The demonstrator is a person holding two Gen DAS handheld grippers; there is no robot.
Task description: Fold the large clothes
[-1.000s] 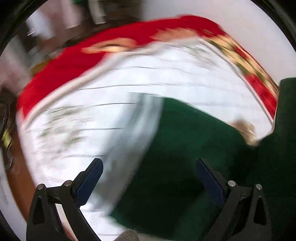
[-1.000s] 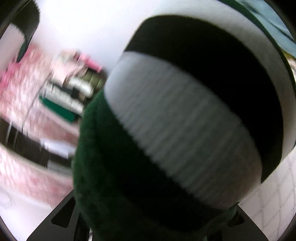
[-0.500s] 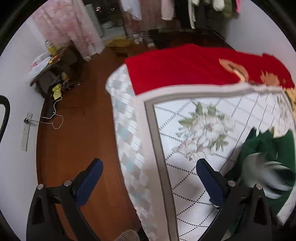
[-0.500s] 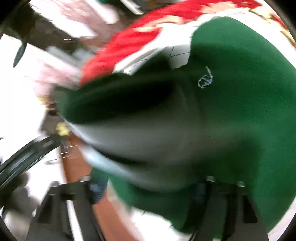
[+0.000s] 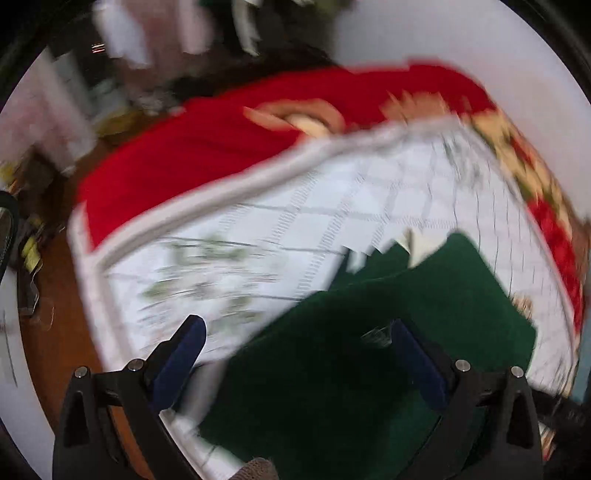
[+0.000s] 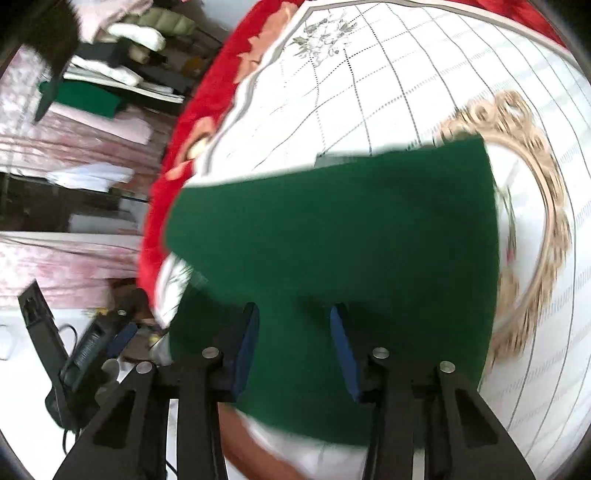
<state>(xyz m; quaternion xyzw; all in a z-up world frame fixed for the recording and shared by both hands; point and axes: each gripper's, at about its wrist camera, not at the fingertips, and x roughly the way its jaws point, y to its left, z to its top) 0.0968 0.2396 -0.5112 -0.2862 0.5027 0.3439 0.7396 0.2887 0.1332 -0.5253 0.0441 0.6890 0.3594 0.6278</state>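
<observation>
Right gripper (image 6: pixel 293 347): jaws have just been closing, now part open over the green garment (image 6: pixel 332 236), nothing pinched. Left gripper (image 5: pixel 295 360): jaws wide, empty, above the same cloth. Garment lies folded on the white quilt (image 6: pixel 424 74), near the bed's edge; left view is blurred, so probably flat. Next: press edges square, smooth before another fold.

Likely a home bedroom: a quilted bedspread (image 6: pixel 424 66) over a red blanket (image 5: pixel 207 155), blurred hanging clothes (image 5: pixel 243 22) behind
</observation>
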